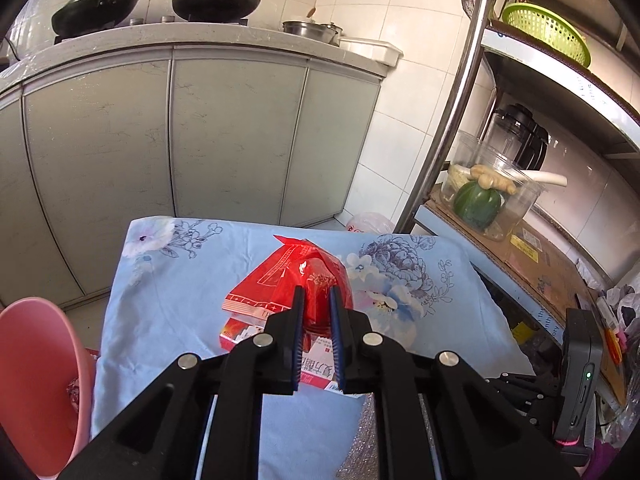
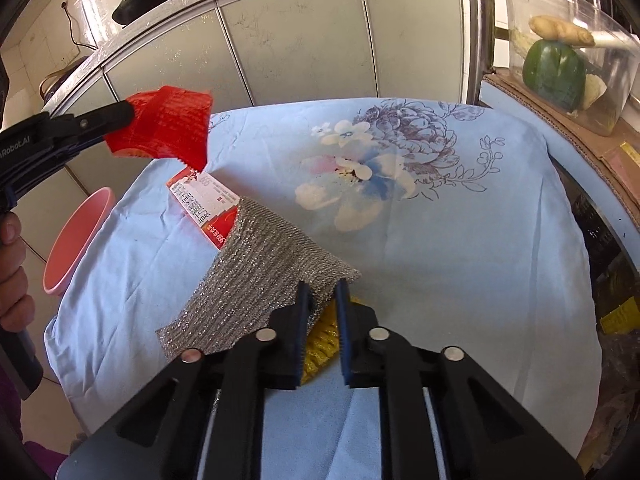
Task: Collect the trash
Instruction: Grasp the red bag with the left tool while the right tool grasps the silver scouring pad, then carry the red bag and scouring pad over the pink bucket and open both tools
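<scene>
A: Start with the left wrist view. What do you see?

B: The left gripper is closed on a red wrapper. The wrapper hangs over the desk, which has a blue flower cloth on it. Under the wrapper lies a small box, red and white.

A: Is there a bin?

B: Yes, a pink bin stands on the floor just beside the desk, at the left. I can see a little bit of shiny red stuff inside it. So I think some trash is in there already.

A: Now the right wrist view?

B: The right gripper is closed on a silver cloth. Its corner sits pinched between the two fingers. The rest of the cloth lies on the desk and covers one end of the box. Something yellow peeks out under the cloth, near the gripper.

A: And the wrapper?

B: Here it is up in the air, off the desk, held at the left. The bin is below it and a bit nearer. A hand shows at the left edge.

A: How much is done?

B: I guess about the middle. Two things are held but not in the bin yet. The box and the yellow thing are not picked up yet.

A: Other containers?

B: A clear tub on the shelf holds ginger and a green squash.
</scene>
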